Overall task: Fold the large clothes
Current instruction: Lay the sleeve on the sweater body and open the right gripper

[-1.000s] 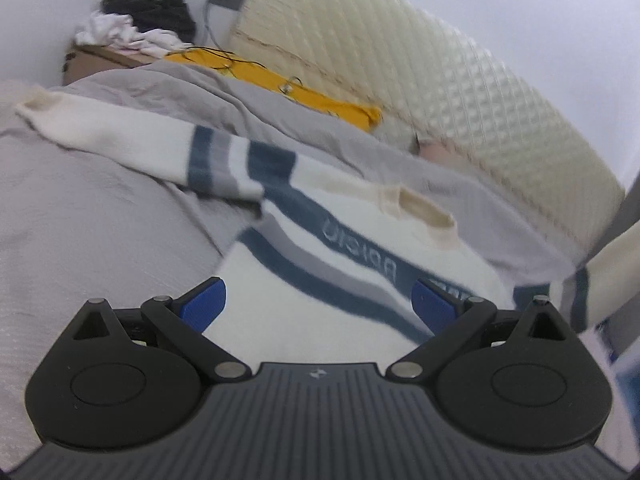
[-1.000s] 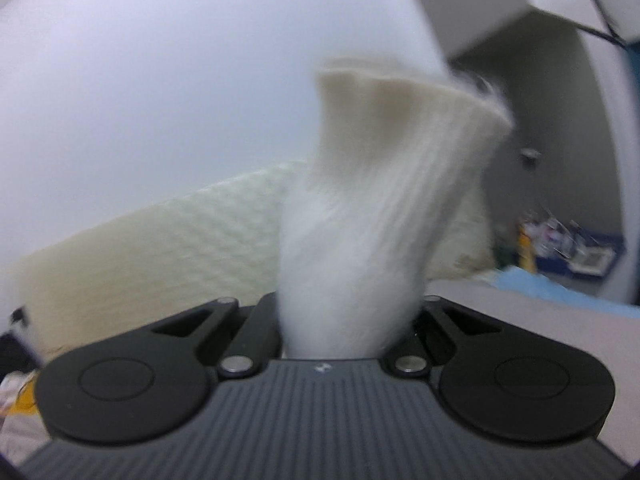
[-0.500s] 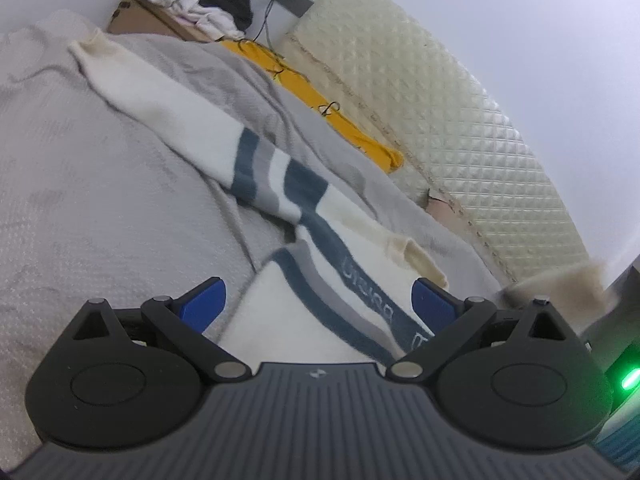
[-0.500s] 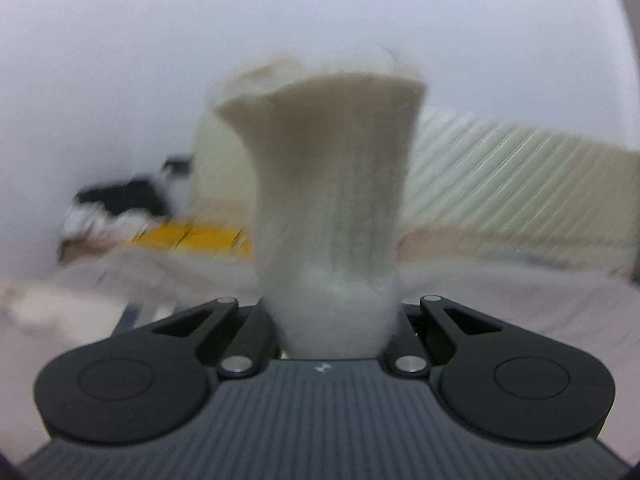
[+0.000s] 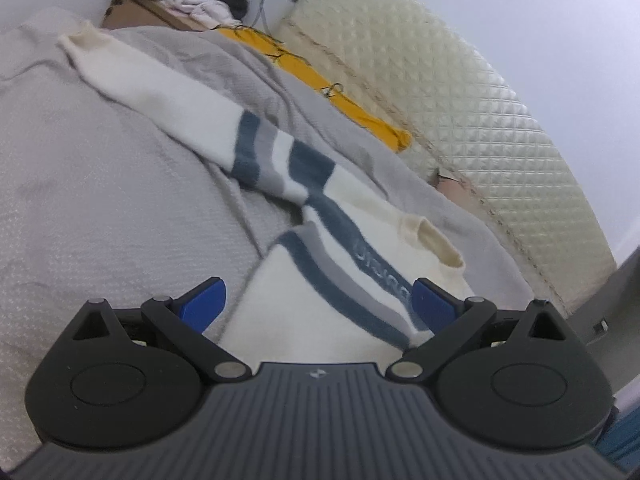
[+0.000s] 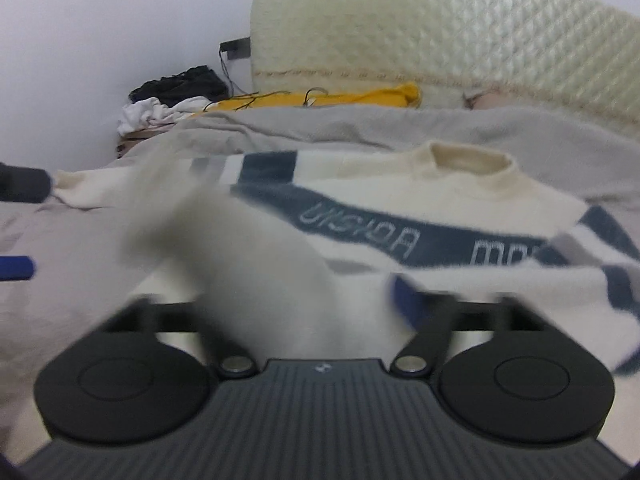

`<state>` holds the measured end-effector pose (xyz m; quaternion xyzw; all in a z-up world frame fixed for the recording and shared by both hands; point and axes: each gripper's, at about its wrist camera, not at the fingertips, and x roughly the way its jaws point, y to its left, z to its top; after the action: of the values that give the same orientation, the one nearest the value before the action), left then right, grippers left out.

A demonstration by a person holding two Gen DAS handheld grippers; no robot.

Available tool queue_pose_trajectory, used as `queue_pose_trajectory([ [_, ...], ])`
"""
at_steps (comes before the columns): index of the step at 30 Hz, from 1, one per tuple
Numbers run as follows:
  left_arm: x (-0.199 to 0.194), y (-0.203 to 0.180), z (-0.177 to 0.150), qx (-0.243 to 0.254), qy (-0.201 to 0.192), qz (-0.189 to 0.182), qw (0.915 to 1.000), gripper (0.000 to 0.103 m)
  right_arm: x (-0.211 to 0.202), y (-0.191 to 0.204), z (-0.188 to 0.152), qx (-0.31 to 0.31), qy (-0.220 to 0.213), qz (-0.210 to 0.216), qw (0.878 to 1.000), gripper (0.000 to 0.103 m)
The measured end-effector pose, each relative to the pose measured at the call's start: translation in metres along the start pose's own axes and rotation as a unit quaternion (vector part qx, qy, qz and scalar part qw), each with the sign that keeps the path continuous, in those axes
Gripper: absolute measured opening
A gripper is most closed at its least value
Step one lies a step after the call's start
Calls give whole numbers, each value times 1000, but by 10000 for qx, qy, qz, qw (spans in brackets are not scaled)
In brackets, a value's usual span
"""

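Observation:
A cream sweater (image 5: 360, 248) with blue and grey stripes lies face up on the grey bedspread (image 5: 100, 200), one sleeve (image 5: 168, 104) stretched to the far left. My left gripper (image 5: 318, 306) is open and empty, just above the sweater's body. In the right wrist view the sweater (image 6: 460, 208) lies across the bed, collar (image 6: 472, 160) at the far side. My right gripper (image 6: 304, 300) is open, blurred by motion. The white sleeve cuff (image 6: 240, 256) lies loose between its jaws, over the sweater's front.
A quilted cream mattress (image 5: 460, 92) leans on the wall behind the bed. A yellow cloth (image 5: 332, 92) lies along the bed's far edge. A cardboard box (image 5: 140, 16) with white and black clothes stands at the far left corner.
My right gripper swung down from facing the wall to the bed, carried the sleeve cuff over the sweater's body, and opened. My left gripper stayed open and shifted slightly.

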<state>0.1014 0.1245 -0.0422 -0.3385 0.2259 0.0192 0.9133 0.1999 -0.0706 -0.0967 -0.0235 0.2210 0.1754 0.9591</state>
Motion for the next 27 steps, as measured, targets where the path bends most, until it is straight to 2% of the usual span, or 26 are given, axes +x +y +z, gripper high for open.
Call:
queue_pose_trajectory([
  [7, 0, -24, -15, 535, 179, -221, 9982, 100, -50, -17, -23, 86, 341, 573, 9977, 85],
  [11, 2, -45, -30, 944, 334, -397, 9942, 99, -71, -35, -34, 359, 389, 632, 9966, 85],
  [16, 12, -66, -50, 1483, 540, -433, 9865, 84, -76, -56, -34, 749, 173, 496, 9958, 84],
  [18, 20, -70, -57, 1611, 707, -446, 9834, 71, -70, -65, -32, 896, 89, 335, 9954, 84],
  [21, 35, -78, -68, 1862, 895, -379, 9777, 54, -57, -79, -33, 1220, 74, 126, 9924, 70],
  [24, 53, -82, -75, 2011, 1035, -261, 9737, 45, -41, -90, -37, 1370, 179, -57, 9904, 53],
  [27, 69, -84, -83, 2191, 1208, -29, 9682, 43, -26, -99, -42, 1517, 342, -181, 9877, 46],
])
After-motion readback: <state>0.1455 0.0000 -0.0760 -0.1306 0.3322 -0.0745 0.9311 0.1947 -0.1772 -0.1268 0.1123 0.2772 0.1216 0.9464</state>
